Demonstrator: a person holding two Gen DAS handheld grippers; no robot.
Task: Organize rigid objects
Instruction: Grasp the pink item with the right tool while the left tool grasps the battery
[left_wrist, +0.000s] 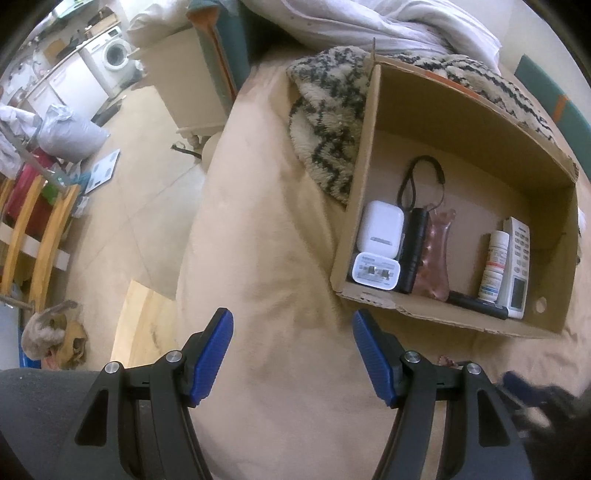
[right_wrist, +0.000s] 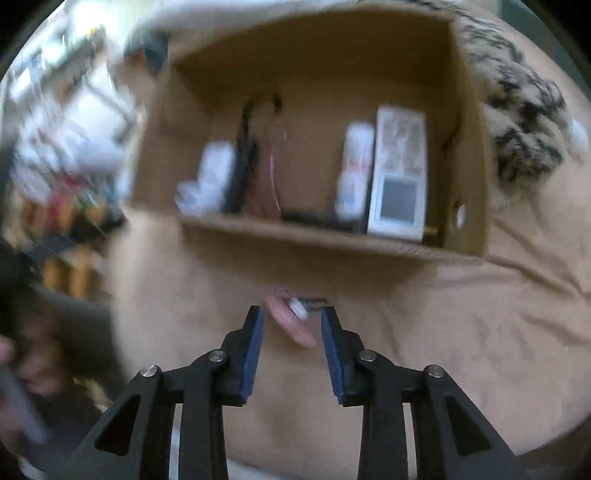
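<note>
A pale tiled floor (left_wrist: 147, 206) runs past a wooden rack (left_wrist: 40, 229) to a white washing machine (left_wrist: 116, 53) under daylight.

Left claw (left_wrist: 292, 325) pointing steeply down, jaws parted and empty, right claw (right_wrist: 292, 318) angled down, narrowly parted

Black tongs (left_wrist: 292, 319) w/ blue pads (left_wrist: 212, 356)

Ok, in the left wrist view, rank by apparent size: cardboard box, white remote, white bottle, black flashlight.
1. cardboard box, by far the largest.
2. white remote.
3. black flashlight and white bottle: they look about alike, so I won't rank them.
</note>
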